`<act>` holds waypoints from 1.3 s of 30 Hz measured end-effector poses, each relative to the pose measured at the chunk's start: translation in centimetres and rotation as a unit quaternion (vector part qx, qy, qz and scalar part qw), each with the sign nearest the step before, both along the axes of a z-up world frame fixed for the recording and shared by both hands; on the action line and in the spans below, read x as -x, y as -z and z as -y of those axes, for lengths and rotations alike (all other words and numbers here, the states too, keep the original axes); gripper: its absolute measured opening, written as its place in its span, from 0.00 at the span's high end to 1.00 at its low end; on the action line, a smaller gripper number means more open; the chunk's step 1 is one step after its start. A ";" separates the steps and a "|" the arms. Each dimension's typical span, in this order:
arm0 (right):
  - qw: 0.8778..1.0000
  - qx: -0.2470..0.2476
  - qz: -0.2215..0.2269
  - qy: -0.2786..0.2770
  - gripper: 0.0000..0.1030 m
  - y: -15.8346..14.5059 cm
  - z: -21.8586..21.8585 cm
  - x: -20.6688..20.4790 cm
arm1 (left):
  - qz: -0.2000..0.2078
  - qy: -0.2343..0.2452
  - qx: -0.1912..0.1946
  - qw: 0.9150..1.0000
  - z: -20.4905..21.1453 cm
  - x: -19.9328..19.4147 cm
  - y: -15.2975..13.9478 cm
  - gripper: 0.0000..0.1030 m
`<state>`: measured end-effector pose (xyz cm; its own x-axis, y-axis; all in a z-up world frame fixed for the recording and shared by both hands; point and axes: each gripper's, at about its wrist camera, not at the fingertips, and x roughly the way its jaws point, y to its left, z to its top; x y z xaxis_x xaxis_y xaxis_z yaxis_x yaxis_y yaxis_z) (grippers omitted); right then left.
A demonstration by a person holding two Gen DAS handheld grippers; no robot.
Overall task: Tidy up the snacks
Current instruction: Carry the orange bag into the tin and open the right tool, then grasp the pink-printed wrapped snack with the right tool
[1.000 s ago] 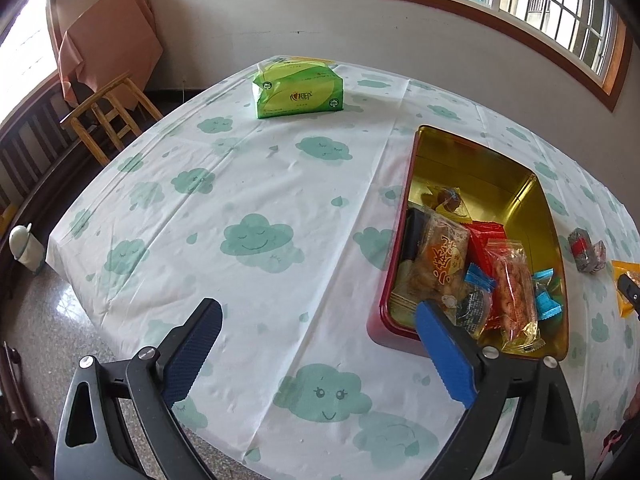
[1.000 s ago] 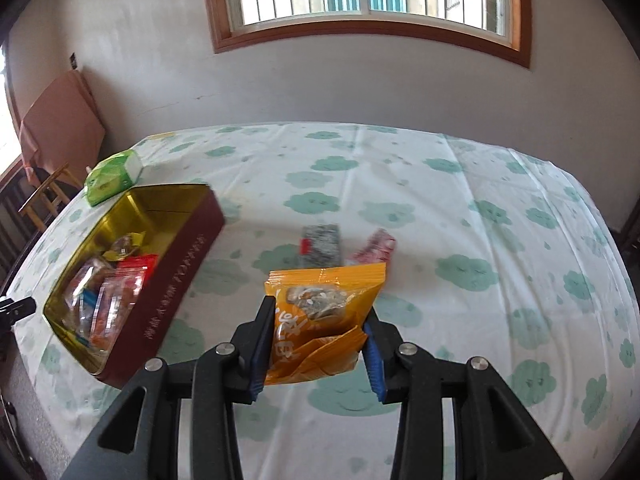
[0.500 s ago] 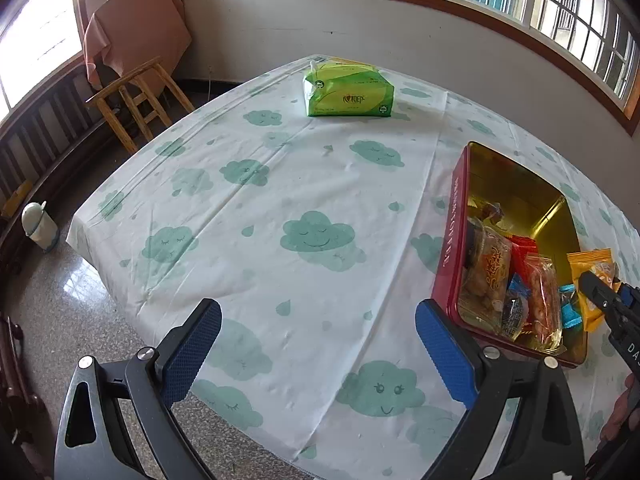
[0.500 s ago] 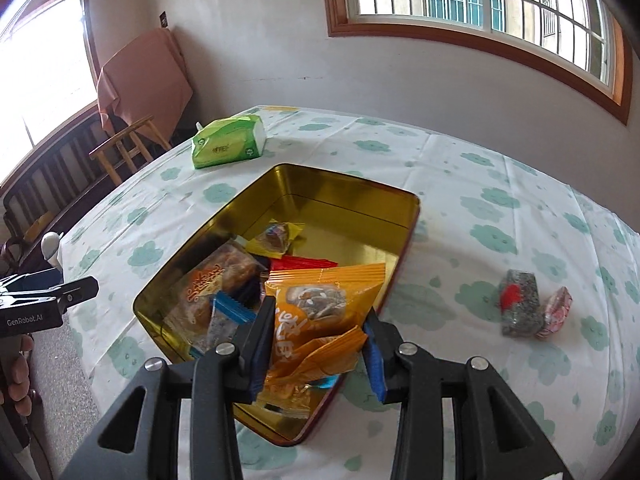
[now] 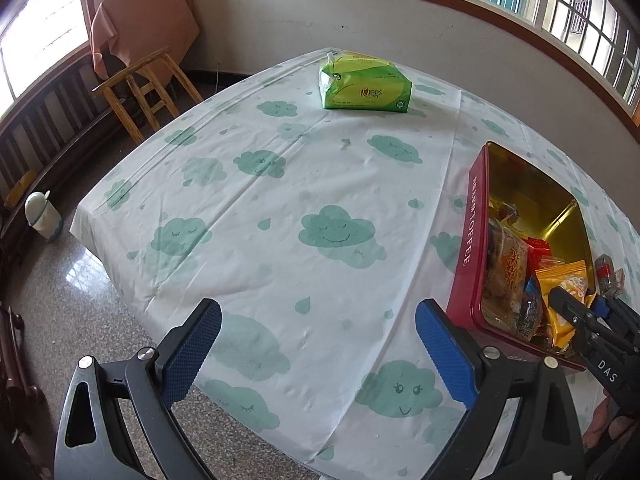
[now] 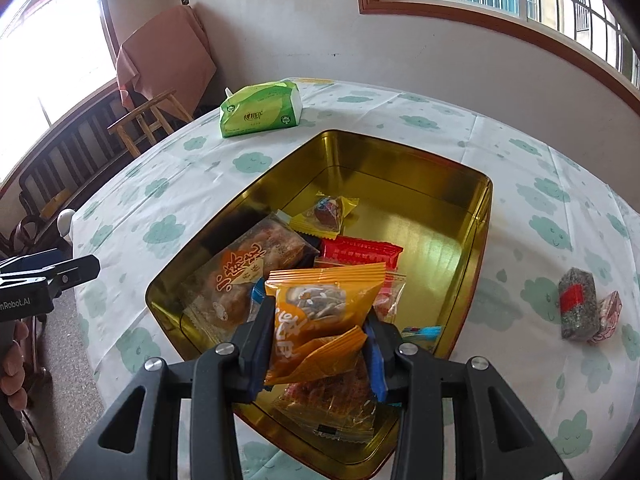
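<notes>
My right gripper [image 6: 318, 336] is shut on an orange snack packet [image 6: 320, 312] and holds it over the near end of the gold-lined red tin [image 6: 400, 172], which holds several wrapped snacks. The packet [image 5: 566, 288] and the tin [image 5: 466, 232] also show in the left wrist view at the right. My left gripper [image 5: 318, 344] is open and empty above the table's near edge, left of the tin. A grey-and-red snack [image 6: 576, 308] and a small pink one [image 6: 608, 316] lie on the tablecloth right of the tin.
A green tissue pack [image 5: 364, 88] lies at the far side of the cloud-print tablecloth [image 5: 280, 208]. A wooden stool [image 5: 140, 88] and a draped chair stand beyond the table's left side. A small white bin [image 5: 42, 216] stands on the floor.
My right gripper has carried the orange packet left from the open tablecloth to above the tin. My left gripper has drawn back to the left, away from the tin.
</notes>
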<state>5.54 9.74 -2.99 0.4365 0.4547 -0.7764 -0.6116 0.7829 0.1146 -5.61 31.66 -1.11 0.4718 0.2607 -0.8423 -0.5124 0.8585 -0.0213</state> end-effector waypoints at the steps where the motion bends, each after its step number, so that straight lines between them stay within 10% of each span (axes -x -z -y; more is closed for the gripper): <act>1: 1.000 -0.002 0.001 -0.001 0.59 0.0 0.1 0.1 | -0.001 0.001 0.001 1.000 0.0 0.0 0.0 0.06; 39: 0.996 -0.043 0.041 0.065 0.40 -4.8 7.1 -1.5 | -0.005 0.045 -0.003 0.999 3.4 -1.8 -0.5 0.06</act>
